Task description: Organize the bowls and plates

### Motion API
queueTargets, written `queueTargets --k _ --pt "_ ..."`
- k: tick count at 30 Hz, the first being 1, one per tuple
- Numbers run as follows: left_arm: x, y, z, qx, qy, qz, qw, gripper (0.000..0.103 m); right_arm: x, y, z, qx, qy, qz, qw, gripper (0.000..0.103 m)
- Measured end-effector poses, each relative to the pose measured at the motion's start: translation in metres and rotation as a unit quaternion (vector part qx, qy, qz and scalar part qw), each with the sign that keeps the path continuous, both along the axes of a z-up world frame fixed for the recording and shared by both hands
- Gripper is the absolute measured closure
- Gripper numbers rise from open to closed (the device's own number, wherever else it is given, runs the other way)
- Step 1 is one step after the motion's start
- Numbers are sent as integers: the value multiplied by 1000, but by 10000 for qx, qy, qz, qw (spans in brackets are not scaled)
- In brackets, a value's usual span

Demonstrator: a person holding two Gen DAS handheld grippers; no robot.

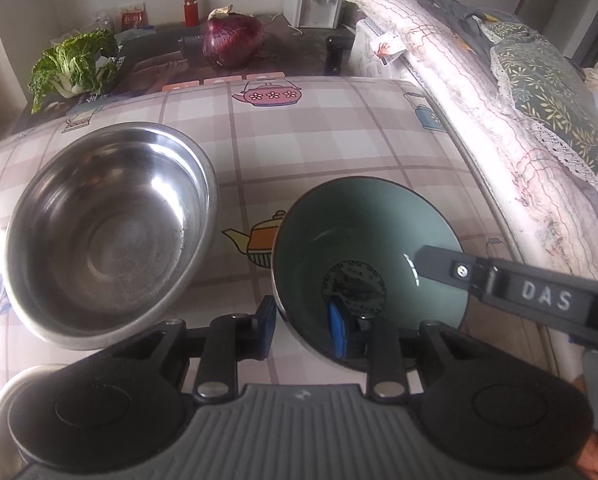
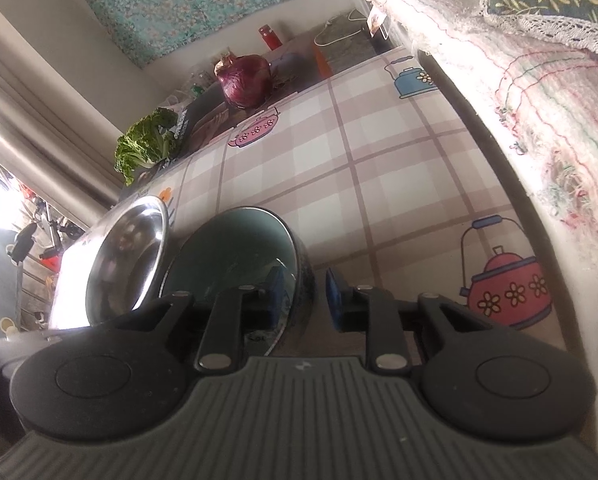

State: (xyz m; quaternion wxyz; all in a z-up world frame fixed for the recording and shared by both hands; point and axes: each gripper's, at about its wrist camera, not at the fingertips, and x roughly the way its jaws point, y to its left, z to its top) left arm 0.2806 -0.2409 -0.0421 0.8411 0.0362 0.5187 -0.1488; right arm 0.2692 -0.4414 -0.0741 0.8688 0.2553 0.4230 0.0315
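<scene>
Green bowl (image 1: 363,240): rim straddled by left gripper (image 1: 305,328) and right gripper (image 2: 305,296), pads apparently loose; steel bowl (image 1: 107,232) beside; open tablecloth (image 1: 319,132) beyond.

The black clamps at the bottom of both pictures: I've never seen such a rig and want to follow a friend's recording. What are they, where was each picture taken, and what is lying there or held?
They are two hand-held grippers, one in each of a person's hands; there is no robot. Each carries a wide-angle camera looking along its two fingers, so one picture comes from the left gripper and the other from the right gripper. On the checked tablecloth stand a steel bowl and a green bowl; a red cabbage and leafy greens lie farther back. Both grippers straddle the green bowl's rim, one finger inside, one outside. The right one shows a gap at its outer pad, so it is not clamped; whether the left one pinches I cannot tell.
</scene>
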Motion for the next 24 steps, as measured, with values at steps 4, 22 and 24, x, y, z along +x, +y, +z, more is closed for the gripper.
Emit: queueTargets --k 4,22,24 --pt "3 -1 -2 37 1 13 10000 74 1 -4 -3 52 45 -32 10000 79" --pt "3 -1 2 322 -308 45 9990 88 6 7 -4 -32 -61 -16 10000 88" --pt "4 -3 1 373 -306 19 9988 88 7 5 -4 9 -57 -24 10000 89"
